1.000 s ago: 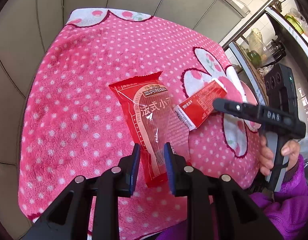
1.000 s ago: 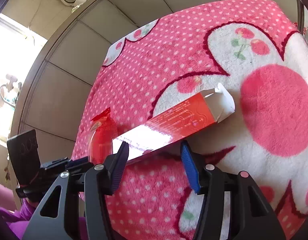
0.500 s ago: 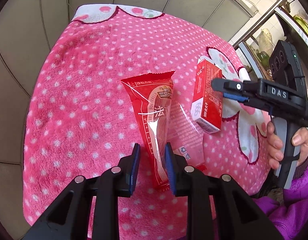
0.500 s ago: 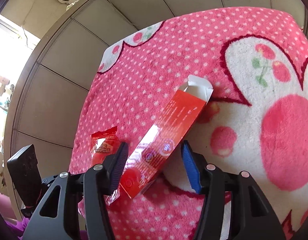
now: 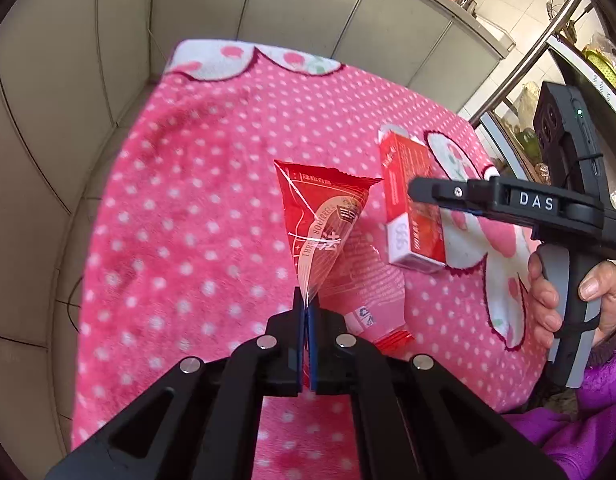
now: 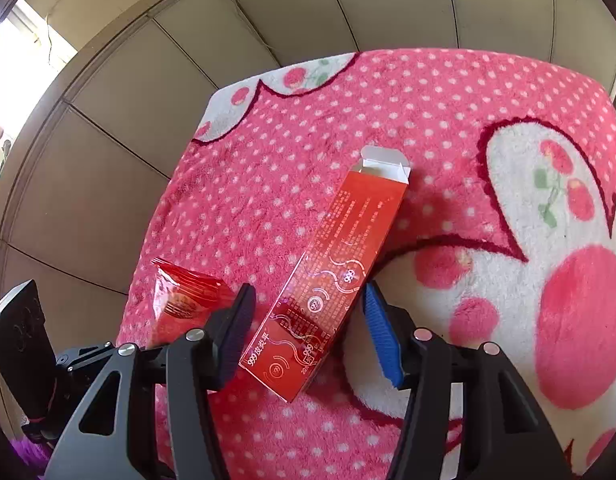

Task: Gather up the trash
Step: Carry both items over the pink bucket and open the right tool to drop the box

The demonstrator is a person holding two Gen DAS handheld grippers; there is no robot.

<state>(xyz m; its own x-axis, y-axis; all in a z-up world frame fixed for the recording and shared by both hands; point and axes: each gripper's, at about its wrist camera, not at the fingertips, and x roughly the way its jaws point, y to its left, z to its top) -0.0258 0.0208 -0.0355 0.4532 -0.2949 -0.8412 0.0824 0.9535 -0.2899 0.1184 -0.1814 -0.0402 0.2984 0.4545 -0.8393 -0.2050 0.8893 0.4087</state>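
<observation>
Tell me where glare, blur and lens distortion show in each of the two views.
Left wrist view: fisheye bends the wall tiles; the snack wrapper has glossy reflections; the right gripper looks soft at its tip. Right wrist view: blown-out window at upper left; sheen on the red box; wrapper slightly blurred; dark corners.

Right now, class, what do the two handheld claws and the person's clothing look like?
Both are black angular frames with silver bolts. The left claw has dark-blue pads; the right claw has one bright-blue ribbed pad, white "DAS" lettering and a grey-black handle. The fuzzy purple sleeve shows.
</observation>
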